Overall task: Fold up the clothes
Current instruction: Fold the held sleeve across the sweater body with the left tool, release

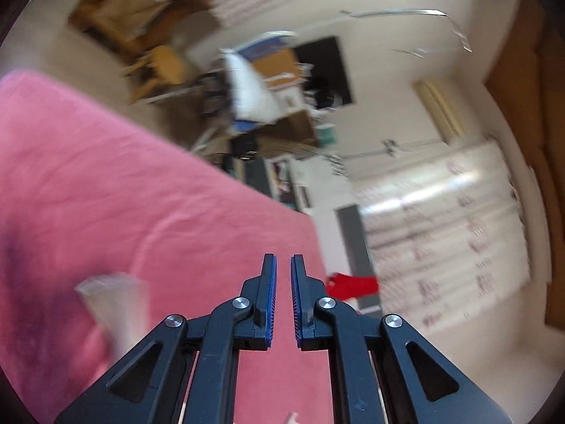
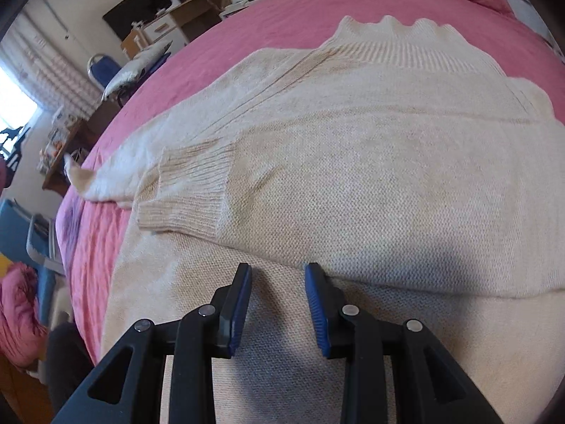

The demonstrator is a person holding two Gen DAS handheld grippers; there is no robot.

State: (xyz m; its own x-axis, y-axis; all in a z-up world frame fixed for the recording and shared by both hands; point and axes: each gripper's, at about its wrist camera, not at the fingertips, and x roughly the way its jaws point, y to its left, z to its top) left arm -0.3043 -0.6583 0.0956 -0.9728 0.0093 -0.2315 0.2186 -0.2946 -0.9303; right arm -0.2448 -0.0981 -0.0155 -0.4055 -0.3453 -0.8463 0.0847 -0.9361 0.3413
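In the left wrist view the picture is smeared with blur; the left gripper [image 1: 283, 260] points out over the pink bedspread [image 1: 106, 183] toward the cluttered room beyond, and its blue-padded fingers [image 1: 270, 282] stand almost together, with only a thin slit between them and nothing caught there. A pale, blurred strip of the cream sweater [image 1: 113, 304] shows low on the left, beside the gripper's black frame and apart from its tips. A small red item [image 1: 351, 284] lies at the bed's far edge, and a patterned curtain [image 1: 441, 240] fills the right side. In the right wrist view the right gripper [image 2: 278, 268] tilts down onto the cream sweater [image 2: 370, 162], which lies spread flat on the pink bedspread [image 2: 268, 17] with its ribbed collar away from the camera and one sleeve cuff [image 2: 183, 194] folded across the body. The jaws stand partly apart at a folded edge of the knit; whether the pads pinch it I cannot tell.
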